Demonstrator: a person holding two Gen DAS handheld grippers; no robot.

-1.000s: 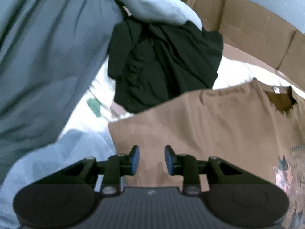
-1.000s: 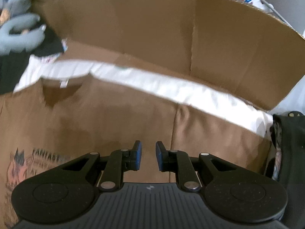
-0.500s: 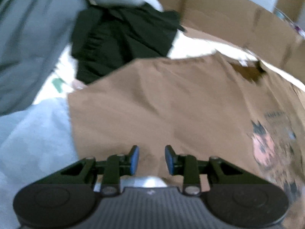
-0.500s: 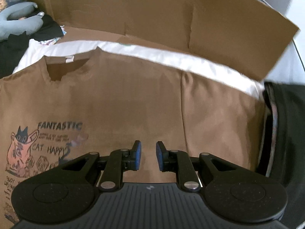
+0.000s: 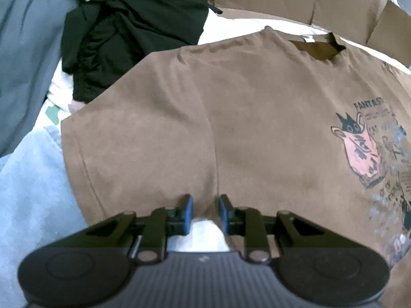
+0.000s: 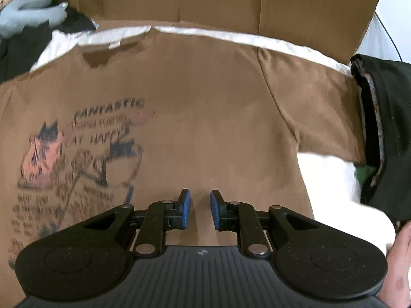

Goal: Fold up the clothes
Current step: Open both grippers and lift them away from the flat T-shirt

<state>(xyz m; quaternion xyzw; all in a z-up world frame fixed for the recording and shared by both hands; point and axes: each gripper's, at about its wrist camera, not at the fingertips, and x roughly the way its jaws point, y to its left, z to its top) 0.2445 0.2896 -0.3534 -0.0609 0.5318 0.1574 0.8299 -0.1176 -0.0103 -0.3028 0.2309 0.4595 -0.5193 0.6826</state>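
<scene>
Both grippers having dropped closer, the left gripper (image 5: 204, 206) is narrowing its empty jaws at the armpit of the soft, limp brown shirt (image 5: 257, 118) lying flat, the right gripper (image 6: 199, 206) hovering slightly parted, empty, over its body.

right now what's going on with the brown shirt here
A person holds a tool in each hand over a brown t-shirt spread flat, print side up, on a white sheet. The left tool is at the armpit of one sleeve, its jaws closing with nothing gripped yet. The right tool hangs over the shirt's body near the other sleeve, jaws apart and empty. No fold is made yet. Dark clothes lie heaped beside it.
</scene>
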